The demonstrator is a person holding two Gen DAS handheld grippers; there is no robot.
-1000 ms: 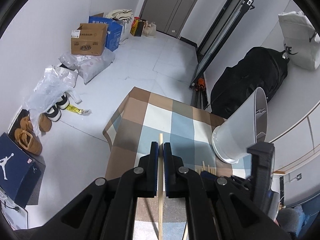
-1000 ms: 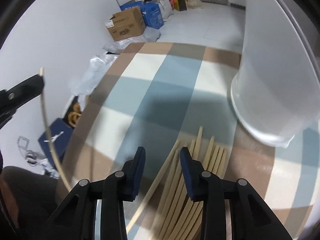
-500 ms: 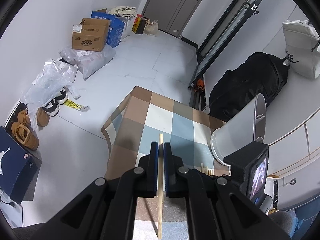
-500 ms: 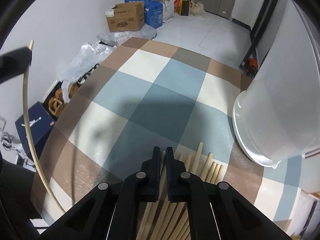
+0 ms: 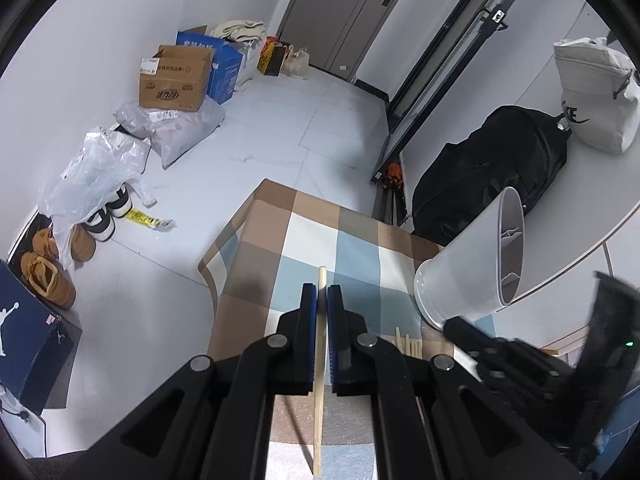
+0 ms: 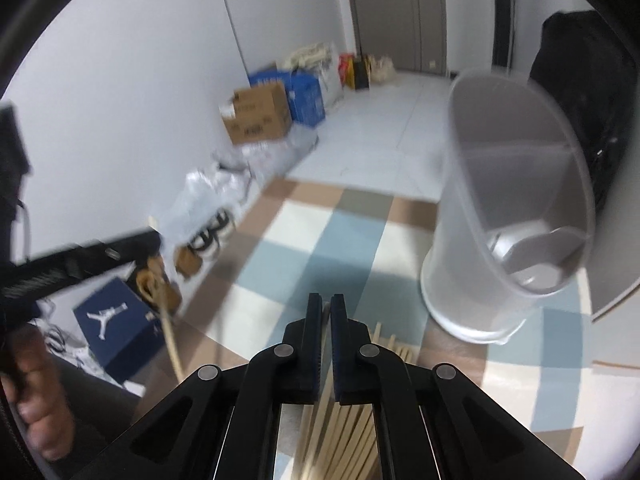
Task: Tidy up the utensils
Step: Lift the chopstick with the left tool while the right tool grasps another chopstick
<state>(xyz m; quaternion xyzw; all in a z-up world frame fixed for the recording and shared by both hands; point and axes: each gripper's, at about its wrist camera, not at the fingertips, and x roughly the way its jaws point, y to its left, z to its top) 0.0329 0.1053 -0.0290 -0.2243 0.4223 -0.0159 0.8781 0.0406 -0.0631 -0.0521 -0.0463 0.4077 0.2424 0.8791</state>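
Pinching a single wooden chopstick [image 5: 319, 432], the left gripper [image 5: 322, 296] is closed, with both blue pads pressed against the stick's sides. The stick is held lengthwise along the fingers, its tip poking out just past them, above the checked tablecloth [image 5: 276, 240] towards the table's left edge. In the right wrist view the same gripper is seen blurred at the far left, the stick slanting down from it, and part of the person's hand [image 6: 36, 408] is visible at the frame's lower left.

Further right, a pile of loose chopsticks [image 6: 352, 432] is laid on the cloth near the table's near edge, the sticks roughly parallel and touching one another. Directly above that pile the right gripper [image 6: 325, 312] is seen with its pads drawn together, only a sliver of a gap left between them. Whether one stick is caught in that gap cannot be told, since the sticks below are blurred.

Just beyond the pile, towards the table's right edge, a white utensil holder [image 6: 472, 280] is stood upright on the cloth, its inner divider visible through the open top.
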